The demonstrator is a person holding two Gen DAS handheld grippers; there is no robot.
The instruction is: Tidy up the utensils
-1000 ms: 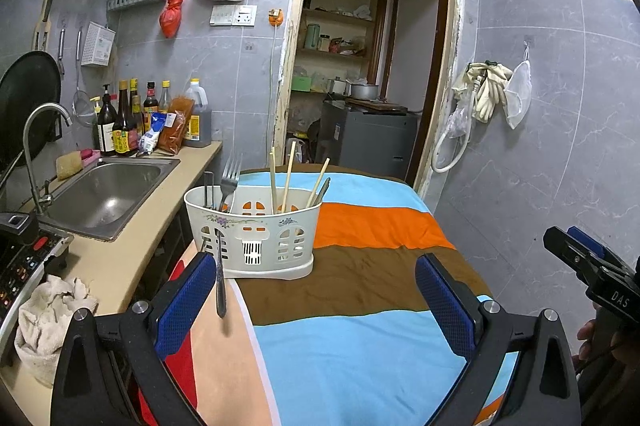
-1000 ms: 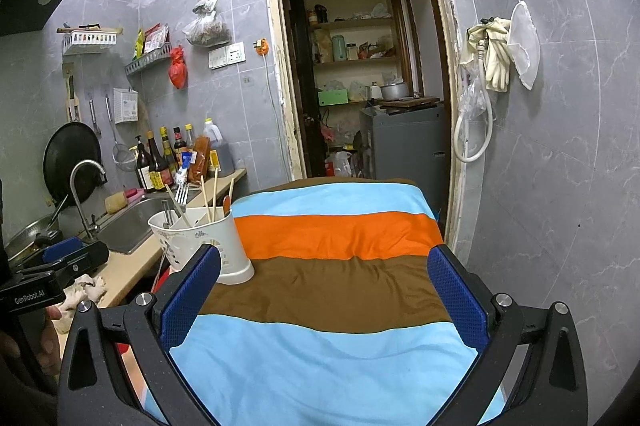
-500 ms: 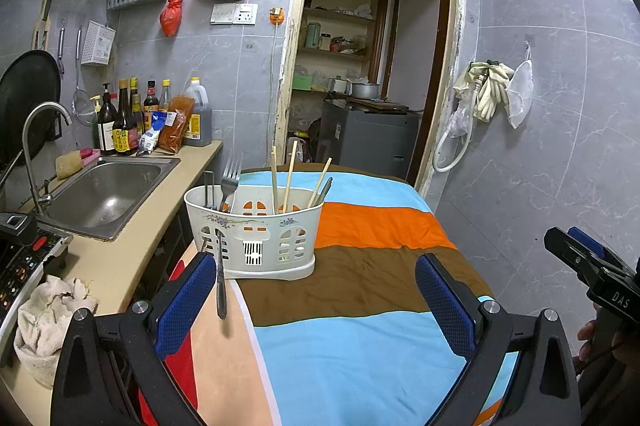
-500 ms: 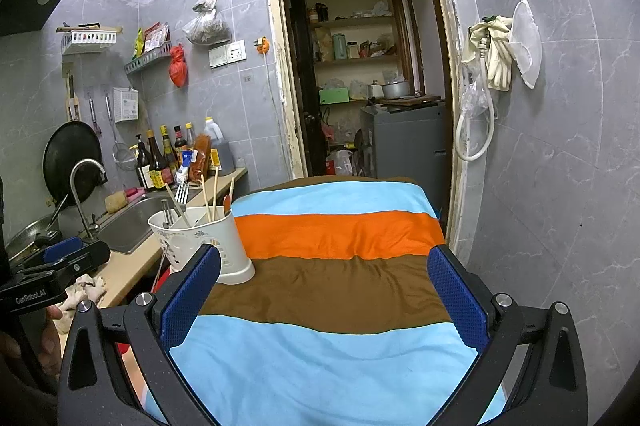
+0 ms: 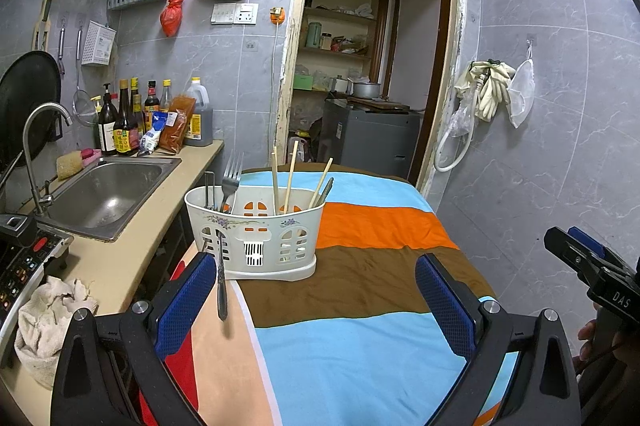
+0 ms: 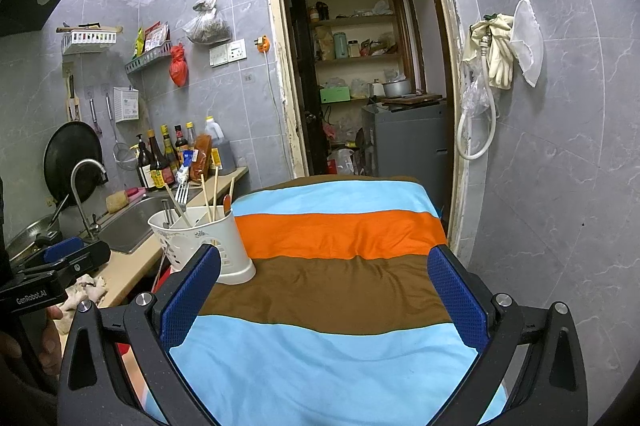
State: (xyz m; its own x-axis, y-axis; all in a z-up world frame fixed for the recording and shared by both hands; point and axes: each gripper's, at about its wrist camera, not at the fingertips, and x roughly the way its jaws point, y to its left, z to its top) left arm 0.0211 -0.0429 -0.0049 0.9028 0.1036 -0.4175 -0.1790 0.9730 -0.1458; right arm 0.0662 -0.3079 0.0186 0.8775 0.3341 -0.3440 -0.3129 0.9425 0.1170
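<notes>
Both tongs wide open on my end, nothing in either: left tongs (image 5: 316, 290), right tongs (image 6: 324, 290), both hovering over striped cloth (image 5: 360, 326) on counter. White plastic caddy (image 5: 256, 238) sits at cloth's far left corner, holding fork (image 5: 231, 178), chopsticks (image 5: 282, 174) and a few other handles. One metal utensil (image 5: 221, 278) hangs outside caddy front, right beside left tongs' left finger. Guessing steel is slick and stiff, so I'd pinch mid-handle. Caddy looks light, probably tips easy.
</notes>
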